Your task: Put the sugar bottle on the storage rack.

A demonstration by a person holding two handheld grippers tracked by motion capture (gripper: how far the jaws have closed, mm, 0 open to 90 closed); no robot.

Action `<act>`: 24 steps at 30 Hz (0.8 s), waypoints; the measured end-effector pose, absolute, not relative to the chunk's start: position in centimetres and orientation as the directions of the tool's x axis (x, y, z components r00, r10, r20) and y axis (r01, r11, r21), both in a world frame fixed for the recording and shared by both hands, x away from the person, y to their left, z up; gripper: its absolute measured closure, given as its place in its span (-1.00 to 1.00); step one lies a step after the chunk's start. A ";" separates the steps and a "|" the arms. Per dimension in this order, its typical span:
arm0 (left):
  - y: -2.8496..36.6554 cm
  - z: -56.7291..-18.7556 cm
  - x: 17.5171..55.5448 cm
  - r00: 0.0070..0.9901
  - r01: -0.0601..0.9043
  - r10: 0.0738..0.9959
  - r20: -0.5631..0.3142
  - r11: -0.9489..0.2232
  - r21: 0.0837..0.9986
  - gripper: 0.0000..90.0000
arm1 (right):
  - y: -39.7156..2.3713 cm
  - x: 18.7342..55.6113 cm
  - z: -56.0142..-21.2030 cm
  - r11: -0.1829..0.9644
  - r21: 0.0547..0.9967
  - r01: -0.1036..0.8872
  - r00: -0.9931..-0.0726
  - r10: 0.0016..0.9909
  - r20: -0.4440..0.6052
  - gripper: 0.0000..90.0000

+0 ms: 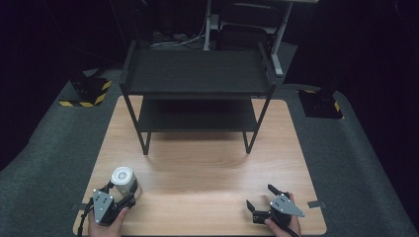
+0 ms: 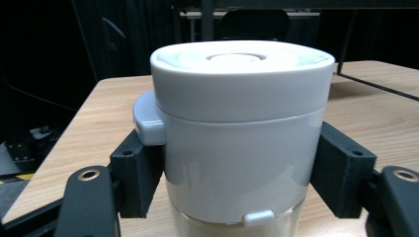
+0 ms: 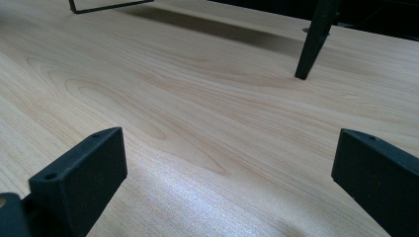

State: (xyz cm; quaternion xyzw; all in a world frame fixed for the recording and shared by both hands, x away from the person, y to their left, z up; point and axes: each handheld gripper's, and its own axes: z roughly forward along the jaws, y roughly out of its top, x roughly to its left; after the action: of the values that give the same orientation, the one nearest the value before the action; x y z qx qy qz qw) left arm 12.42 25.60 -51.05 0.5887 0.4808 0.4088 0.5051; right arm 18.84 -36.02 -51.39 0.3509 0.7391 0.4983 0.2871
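My left gripper [image 1: 120,195] clamps the white lidded jar [image 1: 123,180] by its upper body, near the table's [image 1: 207,163] front left corner; my right gripper [image 1: 260,201] rests wide and empty at front right. Risk: the smooth rounded wall may slip between my pads [image 2: 136,180] on lifting, or the lid latch [image 2: 148,123] snag

Canister [image 1: 123,180] stands on bench [image 1: 207,177] at lower left of frame, left gripper [image 1: 118,195] around it; right gripper [image 1: 262,202] lower right, well apart; shelf rack [image 1: 197,84] behind at top centre.
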 end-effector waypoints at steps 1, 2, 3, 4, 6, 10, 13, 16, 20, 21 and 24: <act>25.5 -51.0 12.5 0.206 0.154 0.978 -0.009 -0.023 0.988 -0.34 | -36.0 18.8 -51.4 0.257 0.938 0.232 -0.589 0.805 -0.075 -1.00; 25.4 -50.9 12.5 0.211 0.153 0.978 -0.011 -0.022 0.988 -0.34 | -36.0 18.8 -51.4 0.258 0.938 0.232 -0.590 0.804 -0.075 -1.00; 25.2 -50.7 12.6 0.217 0.154 0.976 -0.010 -0.025 0.988 -0.34 | -36.0 18.9 -51.4 0.260 0.938 0.230 -0.590 0.803 -0.078 -1.00; 24.9 -50.5 12.7 0.223 0.155 0.975 -0.008 -0.027 0.988 -0.34 | -36.0 18.9 -51.4 0.259 0.938 0.232 -0.589 0.805 -0.077 -1.00; 24.8 -50.3 12.8 0.229 0.155 0.973 -0.007 -0.029 0.987 -0.34 | -36.0 18.8 -51.4 0.258 0.938 0.231 -0.588 0.805 -0.077 -1.00; 24.0 -49.6 13.4 0.253 0.163 0.968 -0.002 -0.040 0.986 -0.34 | -36.0 18.8 -51.4 0.258 0.939 0.229 -0.587 0.806 -0.078 -1.00; 23.5 -49.2 13.8 0.270 0.168 0.963 -0.001 -0.046 0.985 -0.34 | -36.0 18.8 -51.4 0.258 0.939 0.228 -0.587 0.806 -0.078 -1.00; 23.1 -49.0 14.1 0.281 0.169 0.960 0.004 -0.053 0.984 -0.34 | -36.0 18.8 -51.5 0.257 0.939 0.228 -0.586 0.806 -0.078 -1.00; 22.3 -48.2 14.8 0.296 0.176 0.955 0.004 -0.059 0.983 -0.34 | -36.0 18.8 -51.5 0.254 0.940 0.229 -0.585 0.807 -0.075 -1.00; 22.1 -48.0 15.0 0.300 0.178 0.954 0.002 -0.058 0.982 -0.34 | -36.1 18.8 -51.5 0.254 0.940 0.229 -0.586 0.807 -0.075 -1.00; 21.3 -47.4 15.7 0.310 0.177 0.951 -0.005 -0.053 0.983 -0.34 | -36.1 18.7 -51.5 0.252 0.940 0.229 -0.585 0.808 -0.074 -1.00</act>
State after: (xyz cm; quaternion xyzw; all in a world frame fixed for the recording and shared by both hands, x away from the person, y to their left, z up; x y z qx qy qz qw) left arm 15.65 21.33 -47.41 0.6221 0.4533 0.3736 0.5177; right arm 18.75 -36.05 -51.48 0.3519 0.7365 0.5000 0.2893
